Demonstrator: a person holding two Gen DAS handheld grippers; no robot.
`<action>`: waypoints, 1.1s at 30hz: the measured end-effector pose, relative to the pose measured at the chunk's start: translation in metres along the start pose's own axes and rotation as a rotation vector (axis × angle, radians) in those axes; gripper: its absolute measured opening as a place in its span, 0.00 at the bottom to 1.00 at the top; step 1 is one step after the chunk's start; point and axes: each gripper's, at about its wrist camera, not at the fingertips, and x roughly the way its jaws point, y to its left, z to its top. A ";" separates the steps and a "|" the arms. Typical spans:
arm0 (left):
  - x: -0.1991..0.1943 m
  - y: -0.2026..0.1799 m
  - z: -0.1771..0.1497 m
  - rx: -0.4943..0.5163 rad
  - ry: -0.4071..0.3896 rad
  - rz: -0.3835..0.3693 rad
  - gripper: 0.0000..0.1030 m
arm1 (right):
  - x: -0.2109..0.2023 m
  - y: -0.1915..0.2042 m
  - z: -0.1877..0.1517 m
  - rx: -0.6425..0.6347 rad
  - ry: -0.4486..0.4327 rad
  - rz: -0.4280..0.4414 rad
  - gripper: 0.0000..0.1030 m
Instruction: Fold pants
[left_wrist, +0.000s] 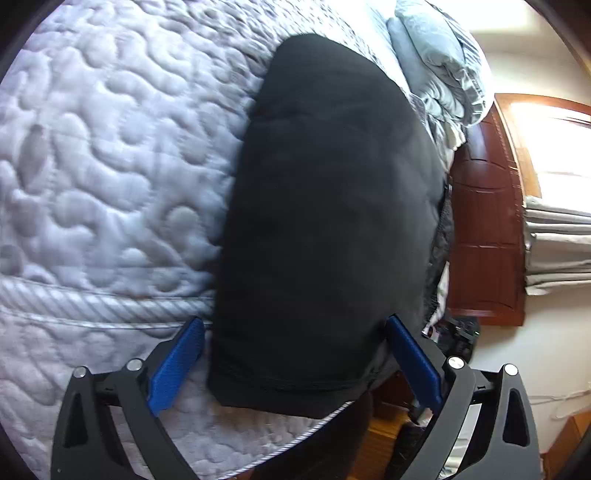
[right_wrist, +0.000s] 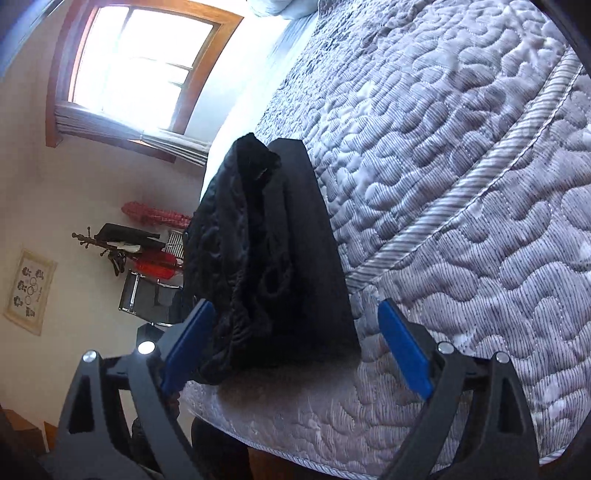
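pants (left_wrist: 328, 221): soft, limp, light; you'd pinch near hem corners (judgement).
L gripper (left_wrist: 295, 363): spread wide, holding nothing.
R gripper (right_wrist: 295, 347): spread too, empty.

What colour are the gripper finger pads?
Blue pads, ribbed, on black arms; the left wrist view shows them best.

A quilted grey mattress (left_wrist: 110, 166) with a striped piped edge fills the bed. Rumpled grey bedding (left_wrist: 439, 62) lies at its far end. A wood-framed window (right_wrist: 136, 70) glows bright, with a coat rack (right_wrist: 122, 243) and a wall picture (right_wrist: 31, 291) nearby.
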 end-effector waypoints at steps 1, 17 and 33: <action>0.003 -0.002 0.001 0.001 0.002 0.013 0.95 | 0.004 -0.001 0.001 -0.001 0.007 -0.005 0.87; 0.023 -0.017 0.014 0.007 0.004 0.053 0.94 | 0.060 0.029 0.004 -0.143 0.114 -0.033 0.74; -0.007 -0.007 0.017 0.011 -0.042 0.023 0.50 | 0.059 0.076 0.008 -0.256 0.063 0.025 0.38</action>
